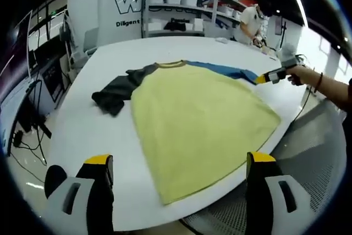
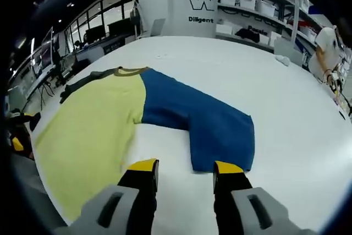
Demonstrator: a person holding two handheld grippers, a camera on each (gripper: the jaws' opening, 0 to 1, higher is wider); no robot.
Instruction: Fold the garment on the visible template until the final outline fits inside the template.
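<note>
Right tool nearest the work: yellow-tipped jaws parted, nothing between them, hanging just short of the cuff end of the blue sleeve. Cuff straight ahead of the jaws, close but apart, no cloth gripped. Long axis of that sleeve runs away from the tool, bending back toward the collar and the yellow body of the T-shirt. So, as a judgement, the right side the nearer one for taking the blue sleeve and carrying it inward over the body.

Left tool at the hem side, jaws spread wide and empty, poised above the near edge of the white counter. Hem of the T-shirt lying between and just beyond the two jaw tips, reaching close to that near edge. Garment spread flat, body fanning toward the left tool, collar pointing to the far edge. Dark grey sleeve rumpled, off toward the counter's left edge, well apart from both tools.

Farther on, the right tool seen from the left gripper view at the blue sleeve's end, by the counter's right edge. No template outline discernible on the counter.

Beyond the counter, shelving with bins and a person standing.
</note>
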